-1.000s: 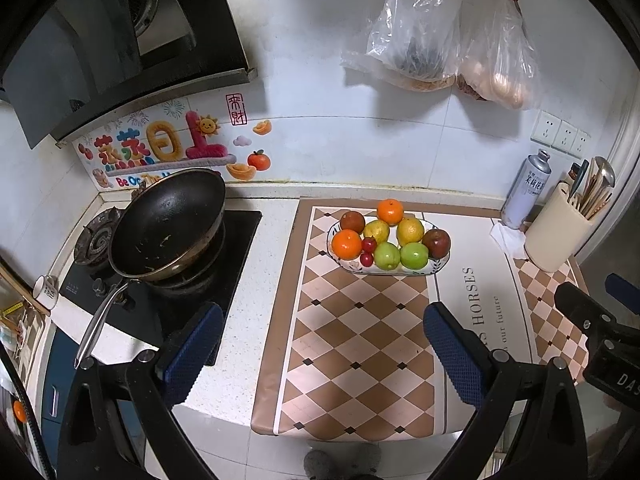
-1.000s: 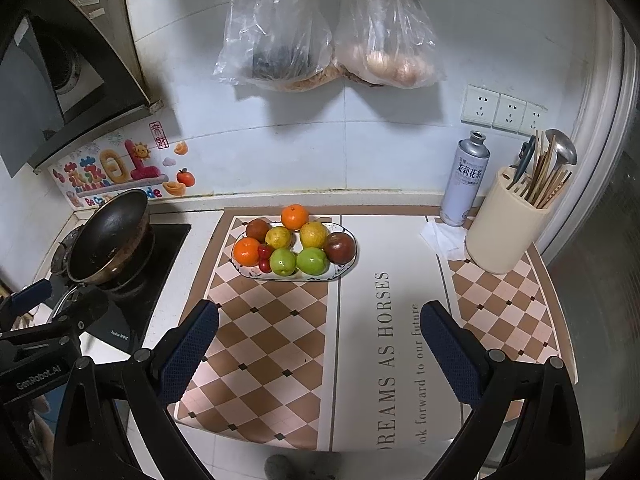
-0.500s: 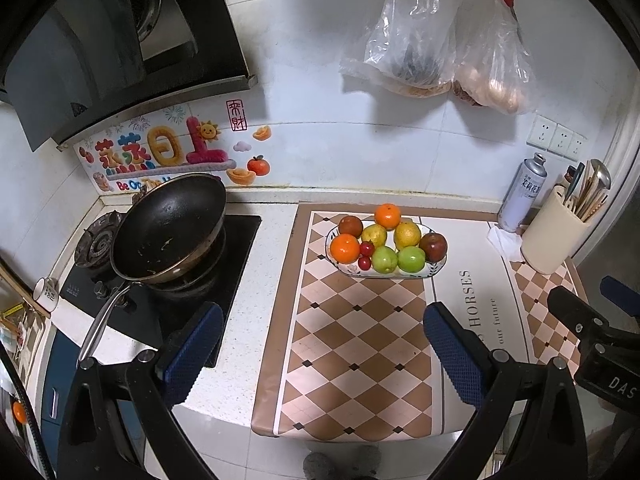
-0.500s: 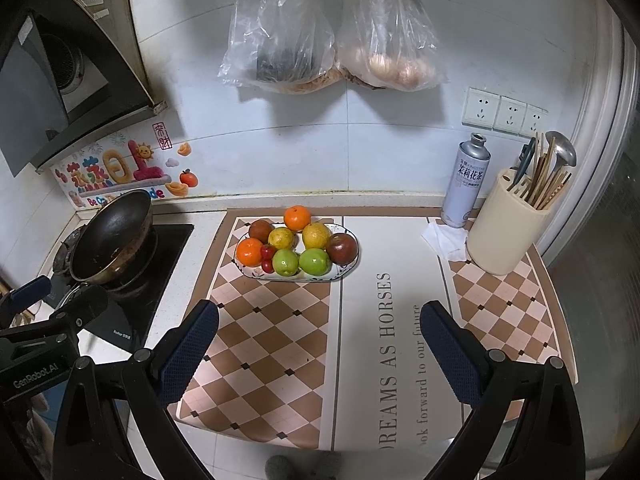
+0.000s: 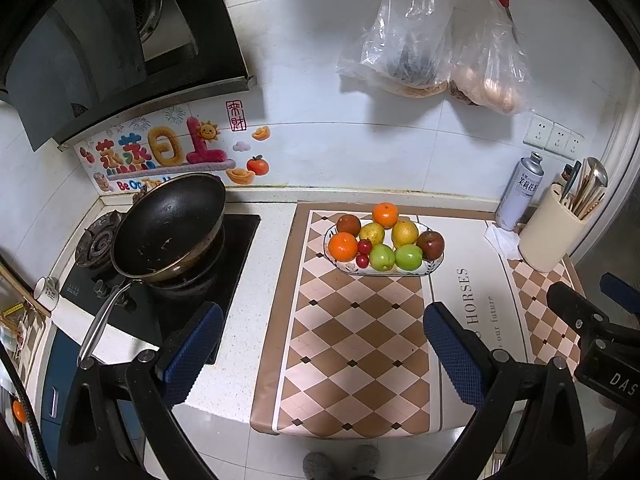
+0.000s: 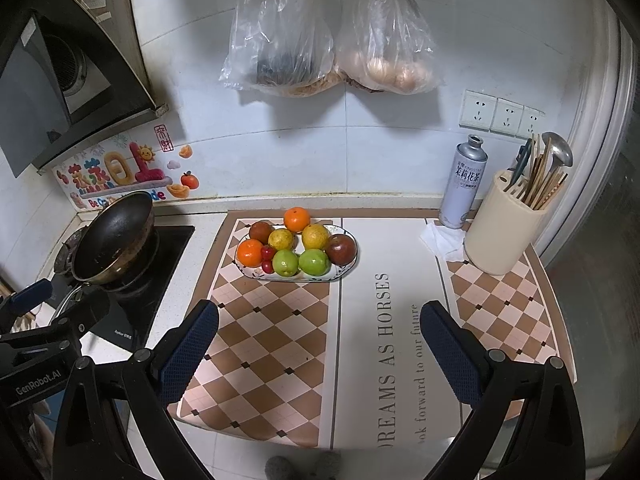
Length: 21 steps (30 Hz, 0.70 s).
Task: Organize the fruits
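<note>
An oval white plate (image 5: pixel 432 266) (image 6: pixel 347 270) sits at the back of the checkered mat. It holds two oranges (image 5: pixel 343 246) (image 6: pixel 297 219), two green apples (image 5: pixel 408 257) (image 6: pixel 315 262), yellow fruits (image 5: pixel 405 233), a dark red apple (image 6: pixel 341 249) and small red fruits (image 5: pixel 364 247). My left gripper (image 5: pixel 322 344) hangs open high above the mat's front, well short of the plate, nothing between its fingers. My right gripper (image 6: pixel 318 344) is likewise open and empty, to the right, above the mat. Each gripper also shows at the other view's edge.
A black wok (image 5: pixel 170 226) rests on the gas stove (image 5: pixel 236 264) at left. A spray can (image 6: pixel 462 184), a crumpled tissue (image 6: pixel 440 240) and a cream utensil holder (image 6: pixel 502 232) stand at the back right. Plastic bags (image 6: pixel 332 36) hang on the wall above the plate.
Both views have drifted slightly back and up; the plate sits a little lower and smaller in the frame. Both grippers stay open and nothing on the counter has moved.
</note>
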Each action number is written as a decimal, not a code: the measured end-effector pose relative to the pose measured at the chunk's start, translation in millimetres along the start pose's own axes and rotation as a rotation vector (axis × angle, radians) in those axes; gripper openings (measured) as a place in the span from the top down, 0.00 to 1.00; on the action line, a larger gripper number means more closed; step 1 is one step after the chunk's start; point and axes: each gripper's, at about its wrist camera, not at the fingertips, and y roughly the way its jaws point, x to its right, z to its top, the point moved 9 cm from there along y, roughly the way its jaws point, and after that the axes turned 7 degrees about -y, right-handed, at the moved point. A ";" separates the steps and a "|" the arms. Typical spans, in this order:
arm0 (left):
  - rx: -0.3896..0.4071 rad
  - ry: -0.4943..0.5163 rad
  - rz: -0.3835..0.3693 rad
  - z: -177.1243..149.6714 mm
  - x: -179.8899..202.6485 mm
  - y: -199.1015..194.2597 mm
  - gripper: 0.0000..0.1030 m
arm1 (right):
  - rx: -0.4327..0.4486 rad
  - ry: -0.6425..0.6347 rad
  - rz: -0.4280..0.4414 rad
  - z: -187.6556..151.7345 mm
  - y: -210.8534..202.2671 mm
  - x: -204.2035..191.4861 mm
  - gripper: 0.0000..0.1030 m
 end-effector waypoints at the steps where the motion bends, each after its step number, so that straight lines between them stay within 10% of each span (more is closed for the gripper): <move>1: 0.001 0.000 -0.001 -0.6 0.7 -1.1 0.00 | 0.000 0.000 0.001 -0.1 0.1 0.0 0.00; 21: 0.016 0.006 -0.005 -6.9 3.7 -15.6 0.00 | 0.010 0.008 -0.005 -6.7 -14.9 0.0 0.00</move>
